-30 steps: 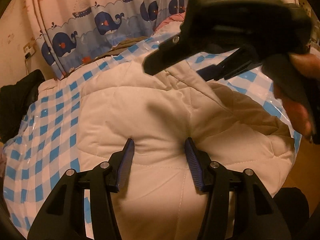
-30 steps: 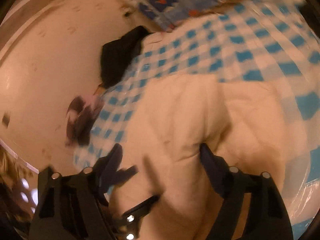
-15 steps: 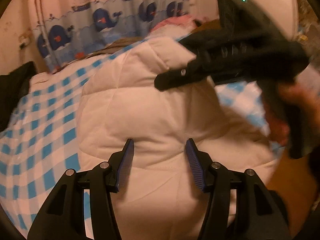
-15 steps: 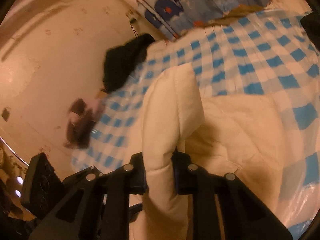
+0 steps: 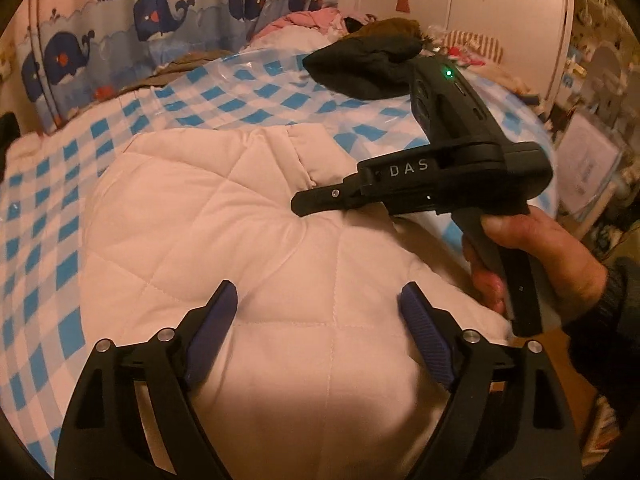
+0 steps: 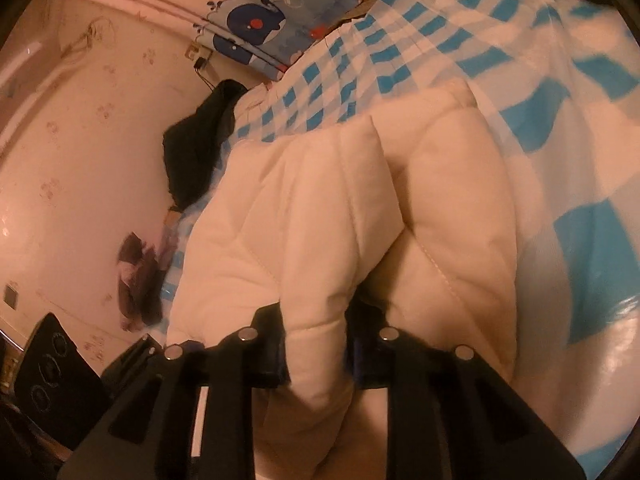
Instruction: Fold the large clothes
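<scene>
A cream quilted padded jacket [image 5: 224,240] lies on a blue-and-white checked sheet [image 5: 40,208]. My left gripper [image 5: 318,318] is open, its blue-padded fingers spread over the jacket's near part, holding nothing. In the left wrist view my right gripper [image 5: 320,200] comes in from the right, held in a hand, low over the jacket's right side. In the right wrist view my right gripper [image 6: 314,354] is shut on a thick fold of the jacket [image 6: 316,240] and holds that fold up off the sheet.
A whale-print curtain [image 5: 152,20] hangs behind the bed. A black garment [image 5: 360,68] and pink clothes [image 5: 308,20] lie at the far side. Another dark garment [image 6: 200,140] lies at the bed's edge by the wall. White cupboard doors [image 5: 460,8] stand at the back right.
My right gripper has closed on a fold of the jacket and lifted it. My left gripper has opened wider over the jacket. The jacket now lies flatter and lower in the left view.
</scene>
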### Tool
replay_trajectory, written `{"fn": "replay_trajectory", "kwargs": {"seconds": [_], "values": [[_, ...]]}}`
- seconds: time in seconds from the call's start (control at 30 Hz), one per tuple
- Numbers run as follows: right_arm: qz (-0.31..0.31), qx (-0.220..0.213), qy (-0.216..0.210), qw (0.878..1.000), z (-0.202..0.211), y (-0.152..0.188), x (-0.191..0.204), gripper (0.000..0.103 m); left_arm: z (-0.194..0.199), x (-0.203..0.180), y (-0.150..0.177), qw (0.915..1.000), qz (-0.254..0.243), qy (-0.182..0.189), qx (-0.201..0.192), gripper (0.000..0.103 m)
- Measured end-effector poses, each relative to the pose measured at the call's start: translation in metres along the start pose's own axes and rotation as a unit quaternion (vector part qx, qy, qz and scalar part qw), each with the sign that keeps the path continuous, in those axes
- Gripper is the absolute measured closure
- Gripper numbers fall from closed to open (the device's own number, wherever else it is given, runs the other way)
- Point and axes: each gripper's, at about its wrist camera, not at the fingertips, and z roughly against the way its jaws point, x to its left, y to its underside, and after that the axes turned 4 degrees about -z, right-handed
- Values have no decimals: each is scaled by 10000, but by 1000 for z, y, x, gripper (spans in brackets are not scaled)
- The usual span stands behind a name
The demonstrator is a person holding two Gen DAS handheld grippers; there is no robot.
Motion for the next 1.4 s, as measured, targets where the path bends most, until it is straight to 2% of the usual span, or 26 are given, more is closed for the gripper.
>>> {"fn": "replay_trajectory", "kwargs": {"seconds": [0.07, 0.1, 0.17, 0.23, 0.33, 0.37, 0.43, 0.5, 0.53, 0.57, 0.63, 0.7, 0.73, 0.77, 0.8, 0.83, 0.93, 1.03, 1.1, 1.17, 1.23, 1.33, 1.37, 1.4], "values": [[499, -117, 521, 9973, 10, 3, 26, 77, 10, 11, 4, 9995, 226, 212, -106, 23], [723, -90, 802, 9941, 8, 5, 33, 72, 7, 14, 8, 9992, 283, 274, -78, 23], [527, 110, 847, 9950, -2, 3, 25, 71, -10, 18, 12, 9993, 292, 201, 97, 22], [251, 73, 804, 9964, 5, 0, 22, 67, -15, 13, 12, 9997, 187, 115, 104, 19], [567, -159, 1267, 9902, 20, 14, 43, 64, -16, 11, 13, 9999, 97, 36, 95, 16], [800, -120, 1625, 9834, 13, 20, 45, 62, -17, 12, 14, 9999, 103, 73, 74, 16], [727, 11, 1620, 9841, 4, 21, 30, 57, -14, 9, 14, 9999, 54, 92, 67, 16], [353, 44, 1387, 9897, 7, 18, 17, 57, 3, 7, 12, 9999, 125, 103, -43, 16], [336, 42, 1412, 9894, 8, 17, 19, 56, 12, 7, 12, 9997, 165, 93, -124, 16], [375, 11, 1521, 9877, 14, 17, 25, 55, 17, 7, 14, 9997, 185, 17, -146, 16], [476, -123, 1701, 9842, 27, 21, 41, 44, 10, 9, 20, 9998, 77, -150, 56, 16], [783, -423, 1940, 9770, 43, 31, 65, 39, 1, 12, 25, 9995, 86, -283, 124, 14], [897, -415, 2010, 9746, 43, 33, 70, 39, -2, 16, 23, 9995, 144, -260, 121, 13], [1079, -273, 2267, 9676, 35, 40, 73, 39, -4, 16, 23, 9995, 158, -257, 110, 13], [1209, -61, 2545, 9595, 20, 45, 67, 38, -5, 15, 22, 9995, 128, -276, 119, 12], [1234, 73, 2629, 9569, 9, 45, 59, 38, -6, 12, 22, 9993, 38, -331, 146, 12], [858, 118, 2384, 9673, 4, 44, 31, 27, 0, 1, 22, 9982, -249, -518, 166, 12], [850, 110, 2440, 9660, 7, 43, 31, 26, 34, 1, 25, 9967, -184, -763, -186, 12], [885, 126, 2462, 9651, 7, 43, 33, 26, 62, 20, 30, 9940, 207, -920, -558, 12], [865, 127, 2480, 9648, 8, 43, 33, 23, 78, 65, 40, 9881, 1175, -693, -715, 10], [832, 136, 2492, 9648, 9, 42, 35, 21, 64, 110, 52, 9769, 2084, -201, -437, 10], [809, 86, 2544, 9637, 18, 40, 47, 20, 26, 135, 66, 9672, 2502, 438, 59, 10], [859, -82, 2585, 9622, 26, 39, 57, 20, 17, 136, 69, 9645, 2557, 657, 110, 10], [958, -288, 2623, 9598, 33, 38, 67, 19, 14, 133, 72, 9635, 2577, 714, 102, 9]]}}
